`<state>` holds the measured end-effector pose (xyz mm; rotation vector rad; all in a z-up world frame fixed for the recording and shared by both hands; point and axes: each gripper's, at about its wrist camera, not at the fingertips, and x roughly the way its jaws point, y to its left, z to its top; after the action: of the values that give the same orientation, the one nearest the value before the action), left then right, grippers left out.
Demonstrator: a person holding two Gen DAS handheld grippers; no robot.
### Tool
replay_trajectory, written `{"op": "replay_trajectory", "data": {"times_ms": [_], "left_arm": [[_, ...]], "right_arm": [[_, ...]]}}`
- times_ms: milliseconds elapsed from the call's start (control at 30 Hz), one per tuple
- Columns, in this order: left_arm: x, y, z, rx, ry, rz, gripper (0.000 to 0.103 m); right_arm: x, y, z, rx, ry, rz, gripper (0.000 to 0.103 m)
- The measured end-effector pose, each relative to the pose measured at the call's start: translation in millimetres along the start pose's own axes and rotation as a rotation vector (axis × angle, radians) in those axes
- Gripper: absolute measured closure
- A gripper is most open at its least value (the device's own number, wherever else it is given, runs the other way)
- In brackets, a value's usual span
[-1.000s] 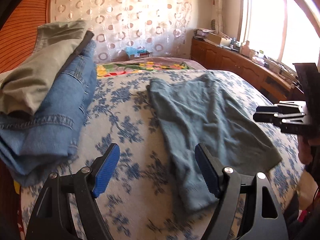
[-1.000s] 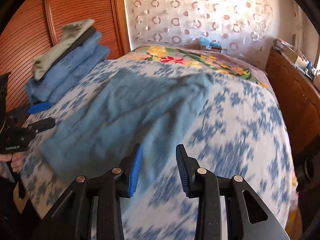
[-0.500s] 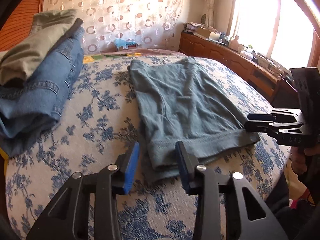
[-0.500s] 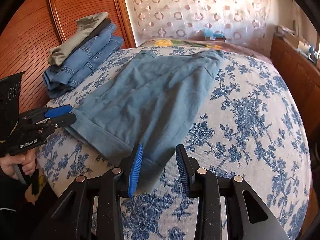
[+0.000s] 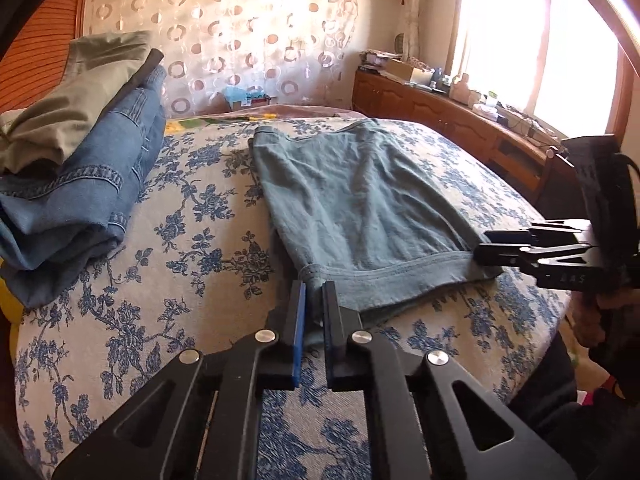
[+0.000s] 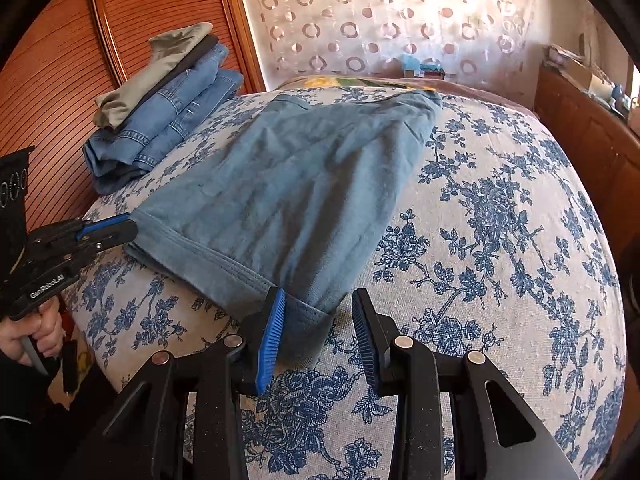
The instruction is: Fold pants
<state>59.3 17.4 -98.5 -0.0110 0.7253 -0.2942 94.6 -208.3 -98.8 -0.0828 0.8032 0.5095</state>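
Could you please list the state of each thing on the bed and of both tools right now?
Teal pants: flat on bed, hem nearest.
Left tool: shut on the pants' hem corner.
Right tool: open, other hem corner between its pads.
Jeans stack: folded, piled.
Bedspread: spread.

I see grey-blue pants (image 5: 360,200) lying flat and already folded over. The hemmed end lies nearest my grippers. One hem corner sits pinched in my left tool, the other between my right tool's parted fingers.

Black fingers (image 6: 370,332), blue ribbed pads (image 6: 272,332)
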Motion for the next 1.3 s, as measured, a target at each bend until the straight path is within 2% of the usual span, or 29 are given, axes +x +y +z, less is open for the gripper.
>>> {"op": "replay_trajectory", "data": {"times_ms": [100,200,333,500,633,700,900,967,1067,1300], "left_arm": [[-5,-1,-2,0.000,-0.004,0.001,0.096],[3,-4,-5,0.035,0.030,0.074,0.096],[9,0,-7,0.009,0.045,0.067,0.094],[11,5,-5,-0.001,0.056,0.089,0.077],[13,11,-5,-0.020,0.060,0.089,0.055],[15,13,-6,-0.034,0.073,0.068,0.055],[16,14,-6,-0.055,0.068,0.075,0.051],[17,16,-6,-0.064,0.068,0.074,0.050],[17,15,-7,-0.064,0.063,0.078,0.048],[15,9,-6,-0.068,0.077,0.059,0.047]], "right_arm": [[0,1,-1,-0.004,-0.002,-0.004,0.066],[-1,1,-3,-0.004,-0.002,0.000,0.065],[-2,3,-4,-0.003,-0.005,-0.010,0.065],[-3,-1,-8,0.018,-0.018,0.010,0.065],[-4,-2,-10,0.024,-0.026,0.016,0.065],[-4,0,-12,0.020,-0.028,0.015,0.065],[-7,4,-16,-0.008,-0.049,0.015,0.065],[-8,5,-18,-0.019,-0.050,0.024,0.079],[-10,6,-21,-0.027,-0.059,0.035,0.090],[-25,-2,-22,-0.001,-0.084,0.077,0.094]]}}
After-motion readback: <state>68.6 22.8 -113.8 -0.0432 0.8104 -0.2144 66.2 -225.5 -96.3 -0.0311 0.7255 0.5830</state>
